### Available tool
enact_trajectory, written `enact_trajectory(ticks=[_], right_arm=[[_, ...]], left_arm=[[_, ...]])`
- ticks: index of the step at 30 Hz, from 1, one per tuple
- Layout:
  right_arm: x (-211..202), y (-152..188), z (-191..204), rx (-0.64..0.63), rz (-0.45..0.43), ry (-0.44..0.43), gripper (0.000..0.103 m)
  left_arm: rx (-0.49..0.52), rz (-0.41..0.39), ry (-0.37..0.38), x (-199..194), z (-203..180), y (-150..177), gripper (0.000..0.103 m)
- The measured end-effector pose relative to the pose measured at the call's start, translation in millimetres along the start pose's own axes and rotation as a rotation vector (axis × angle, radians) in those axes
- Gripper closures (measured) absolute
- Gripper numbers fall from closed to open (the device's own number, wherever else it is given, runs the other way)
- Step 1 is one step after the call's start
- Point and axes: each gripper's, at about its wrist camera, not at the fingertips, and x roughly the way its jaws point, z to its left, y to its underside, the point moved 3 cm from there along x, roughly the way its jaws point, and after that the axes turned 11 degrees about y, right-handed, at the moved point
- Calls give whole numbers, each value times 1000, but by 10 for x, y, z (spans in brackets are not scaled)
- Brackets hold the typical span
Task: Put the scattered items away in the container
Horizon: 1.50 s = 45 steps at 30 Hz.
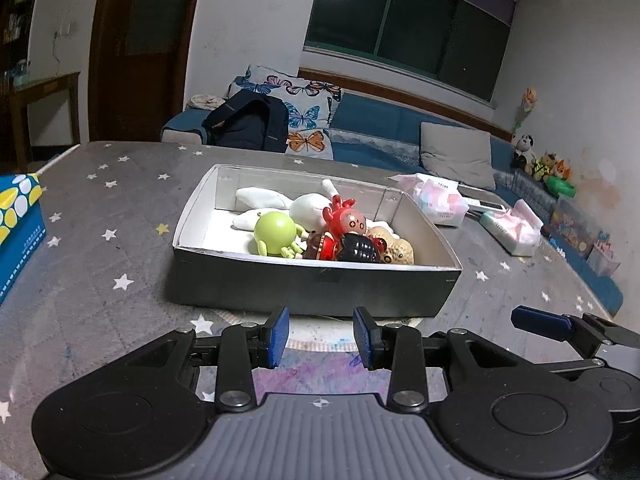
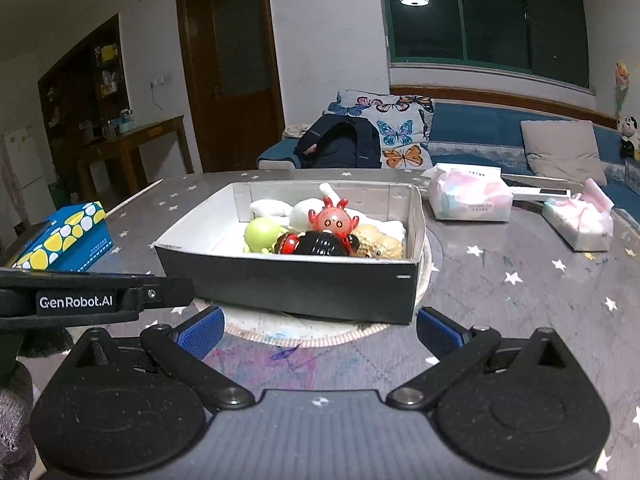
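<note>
The left gripper [image 1: 321, 337] has its blue pads a little way apart, with nothing between them. The right gripper [image 2: 319, 331] is spread wide and holds nothing too. Both sit low, just in front of the box [image 1: 312, 290]. The toys lie inside it: a green ball toy [image 1: 275, 229], a red crab toy [image 1: 345, 217], a white bunny [image 1: 280, 200]. Two tissue packs [image 2: 470, 198] rest on the starry table [image 1: 100, 240] behind the box

Home living room, night. Blue sofa [image 1: 384, 128] along wall, butterfly-print cushion [image 1: 308, 116], grey cushion [image 1: 456, 152], dark jacket [image 1: 248, 124] dumped on seat. Wooden door [image 2: 236, 64], wide dark window [image 2: 484, 16] reflecting ceiling lamp. Stuffed toys [image 1: 540, 160] lined by wall. Star-print cloth over worktop [image 1: 104, 216], tissue packs [image 2: 468, 196] on it.
</note>
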Motion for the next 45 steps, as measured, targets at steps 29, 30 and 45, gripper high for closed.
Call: enact_trajectory(ticks=[29, 30, 45], right_arm=[[-155, 319, 137, -44, 26, 12, 0], [-164, 321, 135, -43, 24, 11, 0], [-181, 341, 97, -37, 26, 10, 0]], left_arm=[[46, -15, -49, -225, -127, 255, 66], [49, -13, -48, -228, -137, 260, 66], [67, 5, -50, -190, -216, 323, 66]])
